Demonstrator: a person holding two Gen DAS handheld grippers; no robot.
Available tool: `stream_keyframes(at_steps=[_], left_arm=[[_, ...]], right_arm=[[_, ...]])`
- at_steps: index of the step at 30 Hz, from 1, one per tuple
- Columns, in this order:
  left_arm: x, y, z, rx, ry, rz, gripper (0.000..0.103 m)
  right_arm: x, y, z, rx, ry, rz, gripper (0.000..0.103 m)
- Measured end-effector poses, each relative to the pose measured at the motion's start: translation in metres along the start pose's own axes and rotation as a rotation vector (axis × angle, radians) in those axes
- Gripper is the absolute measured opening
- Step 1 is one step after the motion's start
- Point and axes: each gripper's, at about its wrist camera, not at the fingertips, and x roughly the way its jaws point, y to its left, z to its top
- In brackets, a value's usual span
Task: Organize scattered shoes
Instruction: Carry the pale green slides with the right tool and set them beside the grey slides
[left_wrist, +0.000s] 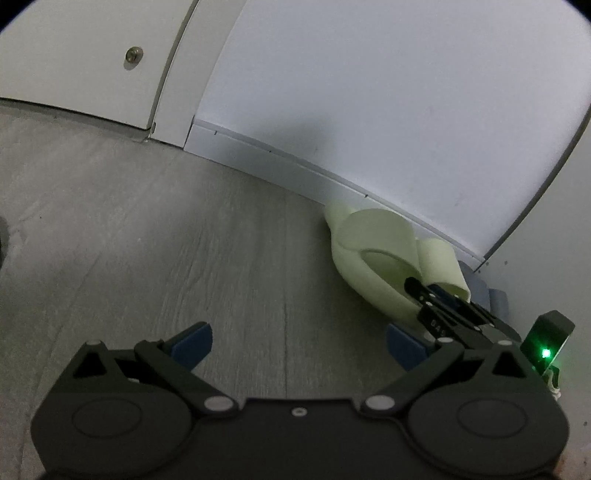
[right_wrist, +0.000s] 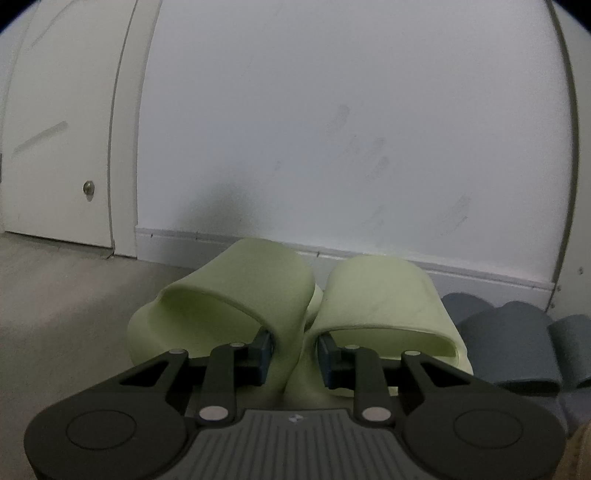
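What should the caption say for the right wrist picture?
Right gripper pinches two pale green slippers together beside grey slippers at the wall.

The left gripper (left_wrist: 297, 345) hangs over the grey wooden floor (left_wrist: 147, 240) with its blue pads wide apart and nothing between them; to its right, pale green slippers (left_wrist: 364, 254) lie against the white baseboard (left_wrist: 280, 162); the right gripper (left_wrist: 436, 295) reaches into them.

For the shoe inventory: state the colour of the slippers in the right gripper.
Pale green slippers, clearest in the right wrist view, pinched by the right gripper.
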Motion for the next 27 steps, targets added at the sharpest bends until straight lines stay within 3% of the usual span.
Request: stream_keyframes(at_steps=[13,18,25,27], left_arm=[[0.002,0.003,-0.003,-0.014,0.013,-0.014,0.102],[-0.001,0.003,-0.006,-0.012,0.013,-0.017,0.102],[0.001,0.002,-0.009,-0.019,0.021,-0.018,0.102],[0.002,0.001,-0.009,-0.013,0.024,-0.017,0.102]], right_arm=[[0.031,0.0,0.0,-0.028,0.102,-0.018,0.036],[0.033,-0.004,0.001,0.034,0.147,-0.032,0.041],[0.049,-0.008,0.022,0.127,0.311,-0.025,0.043],[0.054,-0.006,0.027,0.131,0.36,-0.026,0.049]])
